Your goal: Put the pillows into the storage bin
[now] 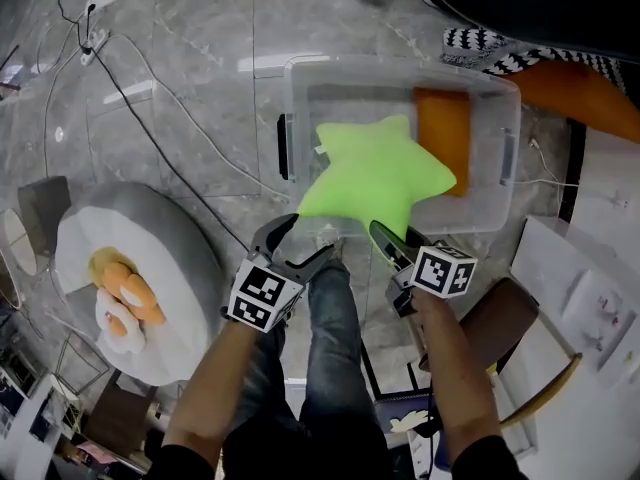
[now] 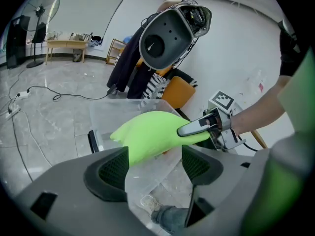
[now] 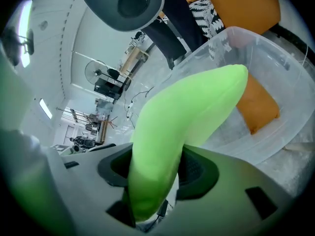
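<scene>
A lime-green star-shaped pillow [image 1: 372,173] hangs over the near rim of the clear plastic storage bin [image 1: 300,98], tipping into it. An orange pillow [image 1: 443,128] lies inside along the right wall. My right gripper [image 1: 400,240] is shut on the green pillow's near point, and the right gripper view shows the pillow [image 3: 182,117] squeezed between the jaws of that gripper [image 3: 153,173]. My left gripper [image 1: 300,243] is open just below the pillow's near left point. In the left gripper view the gripper [image 2: 155,166] has nothing between its pads, and the pillow [image 2: 147,134] lies just beyond them.
A grey round cushion [image 1: 170,238] with an egg-shaped plush and orange plush pieces [image 1: 125,293] sits on the floor at left. Cables and a power strip [image 1: 92,43] cross the marble floor. An orange seat [image 1: 585,93] and a patterned cloth [image 1: 490,48] are behind the bin. The person's jeans-clad leg [image 1: 330,328] is below.
</scene>
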Demonstrator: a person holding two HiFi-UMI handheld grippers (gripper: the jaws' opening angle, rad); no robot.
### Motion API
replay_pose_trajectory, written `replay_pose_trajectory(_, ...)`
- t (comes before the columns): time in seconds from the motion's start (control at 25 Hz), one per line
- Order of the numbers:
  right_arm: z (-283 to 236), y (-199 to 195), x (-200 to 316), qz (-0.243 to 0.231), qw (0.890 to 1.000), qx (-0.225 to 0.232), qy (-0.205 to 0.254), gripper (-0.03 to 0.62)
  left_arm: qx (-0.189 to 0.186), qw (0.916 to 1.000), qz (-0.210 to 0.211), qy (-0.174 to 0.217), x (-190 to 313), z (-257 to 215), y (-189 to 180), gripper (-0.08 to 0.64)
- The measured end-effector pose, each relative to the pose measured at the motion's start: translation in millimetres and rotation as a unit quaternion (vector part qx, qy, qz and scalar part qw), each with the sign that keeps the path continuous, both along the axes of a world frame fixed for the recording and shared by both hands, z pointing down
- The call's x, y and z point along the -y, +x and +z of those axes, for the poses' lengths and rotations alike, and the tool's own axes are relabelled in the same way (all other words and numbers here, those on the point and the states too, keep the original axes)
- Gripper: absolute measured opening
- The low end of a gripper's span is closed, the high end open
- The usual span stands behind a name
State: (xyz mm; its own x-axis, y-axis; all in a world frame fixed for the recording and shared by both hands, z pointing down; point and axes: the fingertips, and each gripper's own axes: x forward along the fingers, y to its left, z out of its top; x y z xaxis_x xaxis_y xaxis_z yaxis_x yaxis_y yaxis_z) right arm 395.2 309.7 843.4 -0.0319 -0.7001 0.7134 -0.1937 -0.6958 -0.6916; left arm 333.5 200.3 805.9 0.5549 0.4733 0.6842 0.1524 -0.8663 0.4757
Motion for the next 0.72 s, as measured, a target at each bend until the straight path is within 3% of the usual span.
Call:
replay_pose_trajectory(0.24,45,-6,-5,-0.003,0.997,0.018,-0.078,0.237,0.000,0.9999,0.001,0.013,2,1,-3,0.354)
replay_pose_trajectory(0.52,88,-23,-13,0.004,0.990,0.045,-0.133,0.255,0.010,0.9998,-0.011,0.011,6,5,-10,0.354)
replay_pose_trajectory(0.64,98,-23,-16,0.016,0.986,0.032,-0.162,0.310,0.015,0.9996,-0.019,0.013,7,7,-16,0.354)
replay_pose_trajectory(0.72,92,-20,-14,-0.001,0.985,-0.001,-0.172,0.312,0.016,0.9996,-0.017,0.016,5,8,-20,0.354)
